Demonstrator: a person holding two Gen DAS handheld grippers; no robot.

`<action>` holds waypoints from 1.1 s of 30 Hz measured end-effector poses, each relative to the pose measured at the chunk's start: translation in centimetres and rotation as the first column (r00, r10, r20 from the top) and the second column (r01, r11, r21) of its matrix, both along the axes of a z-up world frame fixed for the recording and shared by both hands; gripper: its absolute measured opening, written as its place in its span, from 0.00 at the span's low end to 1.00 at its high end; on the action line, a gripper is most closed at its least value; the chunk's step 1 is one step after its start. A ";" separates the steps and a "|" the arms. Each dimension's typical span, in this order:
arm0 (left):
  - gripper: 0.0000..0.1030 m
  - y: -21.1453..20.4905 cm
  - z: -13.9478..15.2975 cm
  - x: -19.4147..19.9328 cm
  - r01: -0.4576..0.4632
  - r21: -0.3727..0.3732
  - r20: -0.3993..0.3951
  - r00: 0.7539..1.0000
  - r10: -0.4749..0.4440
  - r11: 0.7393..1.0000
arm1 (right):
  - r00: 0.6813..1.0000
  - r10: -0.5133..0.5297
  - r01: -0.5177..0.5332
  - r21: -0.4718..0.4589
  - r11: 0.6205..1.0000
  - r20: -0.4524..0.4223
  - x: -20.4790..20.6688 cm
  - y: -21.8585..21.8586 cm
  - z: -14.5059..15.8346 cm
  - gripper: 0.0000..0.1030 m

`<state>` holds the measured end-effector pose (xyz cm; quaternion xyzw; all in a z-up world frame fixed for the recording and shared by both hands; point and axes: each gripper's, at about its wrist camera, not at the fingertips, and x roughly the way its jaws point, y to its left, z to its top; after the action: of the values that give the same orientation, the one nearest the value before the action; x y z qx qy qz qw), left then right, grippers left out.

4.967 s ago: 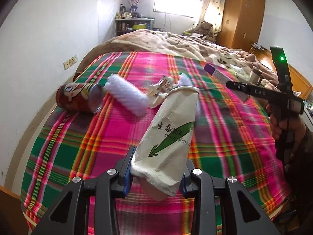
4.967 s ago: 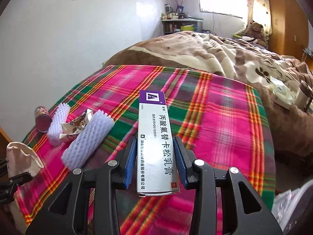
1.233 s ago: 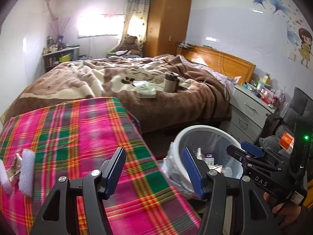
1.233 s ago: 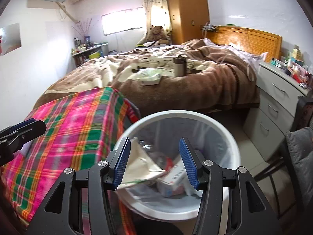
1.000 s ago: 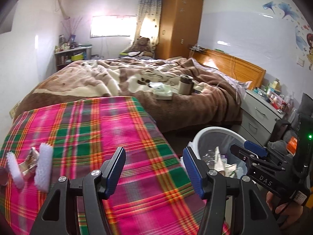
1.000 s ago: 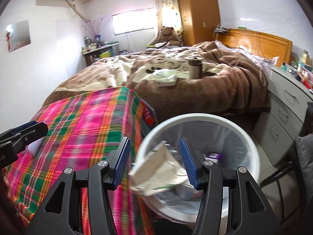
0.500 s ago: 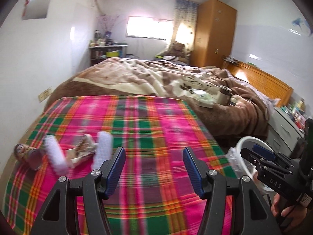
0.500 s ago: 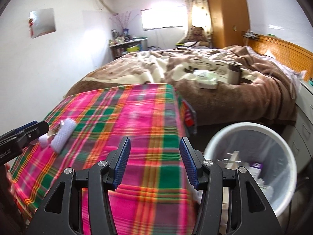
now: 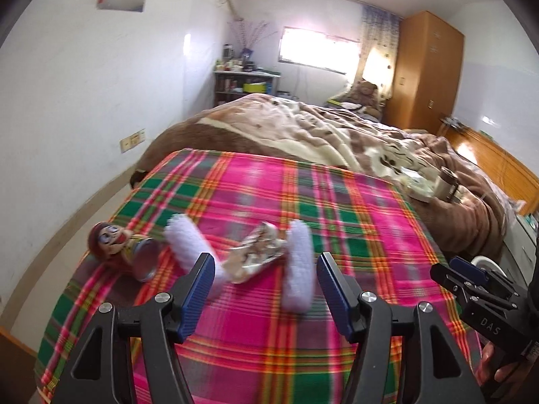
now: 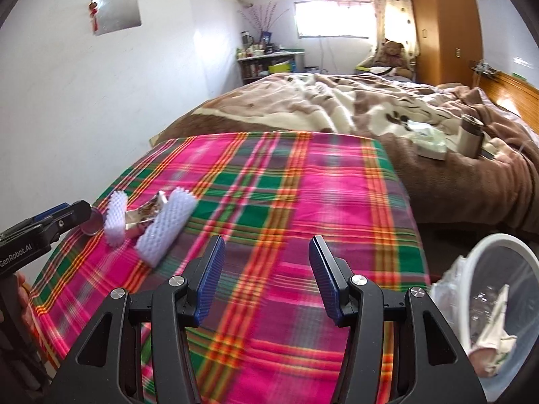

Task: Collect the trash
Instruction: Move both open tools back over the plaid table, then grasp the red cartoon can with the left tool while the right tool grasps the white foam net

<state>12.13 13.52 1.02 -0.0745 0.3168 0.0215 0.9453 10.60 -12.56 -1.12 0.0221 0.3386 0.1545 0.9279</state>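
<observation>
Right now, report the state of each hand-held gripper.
Left hand-held gripper: open, holding nothing.
Right hand-held gripper: open, holding nothing.

White walls [image 9: 84, 77] enclose a bedroom; a bright window [image 9: 316, 50] glows far off, a wooden wardrobe [image 9: 424, 74] to its right, beyond the brown-blanketed bed [image 10: 337, 107].

a plaid cloth [image 10: 303, 181] in pink and green covers the near surface. beyond it a bed lies under a brown blanket [image 10: 337, 107], with a metal cup [image 10: 471, 134] standing on it. a teddy bear [image 10: 392, 52] sits beside the wooden wardrobe [image 10: 444, 23], and a cluttered shelf [image 10: 266, 60] stands under the window [image 10: 333, 18].
</observation>
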 end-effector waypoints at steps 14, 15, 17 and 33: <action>0.66 9.1 -1.2 0.8 -0.170 -0.035 -0.034 0.985 0.168 0.985 | 0.991 0.109 -0.107 0.032 0.994 -0.082 2.6 6.5 -1.6 0.52; 0.66 9.8 -1.4 0.9 -0.175 -0.046 -0.037 0.984 0.173 0.984 | 0.990 0.112 -0.110 0.030 0.993 -0.083 2.7 6.9 -1.7 0.52; 0.66 10.8 -1.8 1.3 -0.187 -0.055 -0.054 0.982 0.184 0.981 | 0.989 0.112 -0.110 0.029 0.994 -0.095 3.1 7.4 -1.8 0.52; 0.66 16.5 -4.3 4.7 -0.264 -0.126 -0.139 0.959 0.246 0.956 | 0.974 0.122 -0.110 0.070 0.991 -0.189 6.2 10.5 -3.4 0.52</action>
<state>16.84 30.03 -3.32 -0.1811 0.3624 0.1250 0.9057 16.81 -2.11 -4.48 0.0446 0.4230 0.2156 0.8790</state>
